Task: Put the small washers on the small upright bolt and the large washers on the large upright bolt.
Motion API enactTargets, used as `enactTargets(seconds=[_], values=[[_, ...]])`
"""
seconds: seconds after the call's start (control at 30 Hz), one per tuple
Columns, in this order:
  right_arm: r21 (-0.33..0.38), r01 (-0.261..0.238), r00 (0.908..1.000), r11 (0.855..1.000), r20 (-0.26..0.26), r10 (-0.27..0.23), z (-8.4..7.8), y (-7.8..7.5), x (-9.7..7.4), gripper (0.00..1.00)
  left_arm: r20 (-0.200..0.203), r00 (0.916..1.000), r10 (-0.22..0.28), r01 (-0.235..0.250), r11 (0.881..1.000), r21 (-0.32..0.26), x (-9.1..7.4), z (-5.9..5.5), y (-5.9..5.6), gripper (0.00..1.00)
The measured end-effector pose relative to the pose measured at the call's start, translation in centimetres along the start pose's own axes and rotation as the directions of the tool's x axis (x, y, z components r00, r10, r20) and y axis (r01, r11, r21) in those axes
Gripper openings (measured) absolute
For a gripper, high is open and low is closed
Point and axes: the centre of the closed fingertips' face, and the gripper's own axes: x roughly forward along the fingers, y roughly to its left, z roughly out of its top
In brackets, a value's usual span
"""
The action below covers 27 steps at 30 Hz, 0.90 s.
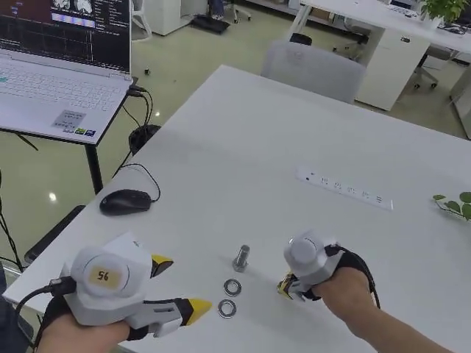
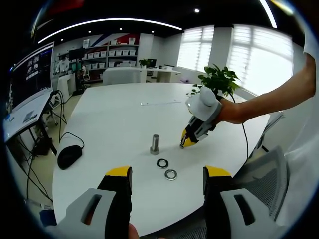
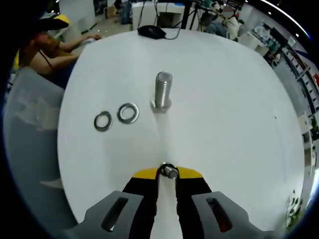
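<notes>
A large steel bolt (image 1: 241, 257) (image 2: 155, 143) (image 3: 162, 89) stands upright on the white table (image 1: 294, 140). Two large washers (image 1: 232, 286) (image 2: 162, 163) (image 3: 128, 112) lie flat just in front of it, side by side. My right gripper (image 1: 284, 288) (image 2: 185, 143) (image 3: 168, 172) is right of the bolt, tips down on the table. It is shut on a small washer (image 3: 164, 168), and a small bolt stub (image 3: 172, 173) shows inside the ring. My left gripper (image 1: 180, 285) (image 2: 168, 173) is open and holds nothing. It hovers left of the washers near the table's front edge.
A black mouse (image 1: 125, 201) with its cable lies at the table's left edge. A white power strip (image 1: 344, 189) lies farther back, and green leaves (image 1: 456, 204) show at the right. A laptop (image 1: 59, 66) sits on a separate desk to the left. A grey chair (image 1: 313, 70) stands behind the table.
</notes>
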Motion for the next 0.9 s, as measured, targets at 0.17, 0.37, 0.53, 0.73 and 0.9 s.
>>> enactTargets(seconds=[0.17, 0.37, 0.53, 0.73, 0.9], values=[[0.013, 0.002, 1.0000, 1.000, -0.002, -0.002, -0.3, -0.2, 0.3, 0.14, 0.002, 1.0000, -0.001, 0.001, 1.000, 0.001, 0.0, 0.2, -0.1, 0.57], [0.022, 0.011, 0.9999, 1.000, -0.002, -0.011, -0.5, -0.7, 0.1, 0.14, 0.002, 1.0000, -0.004, 0.004, 1.000, 0.006, 0.0, 0.3, -0.2, 0.56], [0.026, 0.022, 0.9997, 0.999, -0.006, -0.022, -0.9, -1.3, -0.1, 0.14, 0.001, 1.0000, 0.000, 0.000, 1.000, 0.004, 0.0, 0.2, -0.2, 0.56], [0.036, 0.020, 0.9998, 0.999, 0.007, -0.020, -1.1, -1.7, -0.7, 0.18, -0.001, 1.0000, 0.004, -0.004, 1.000, 0.000, -0.1, 0.0, -0.2, 0.56], [0.029, 0.031, 0.9985, 0.999, 0.043, -0.033, -0.9, -2.1, -2.2, 0.23, 0.000, 1.0000, -0.001, 0.001, 1.000, -0.001, 0.0, 0.0, -0.3, 0.56]])
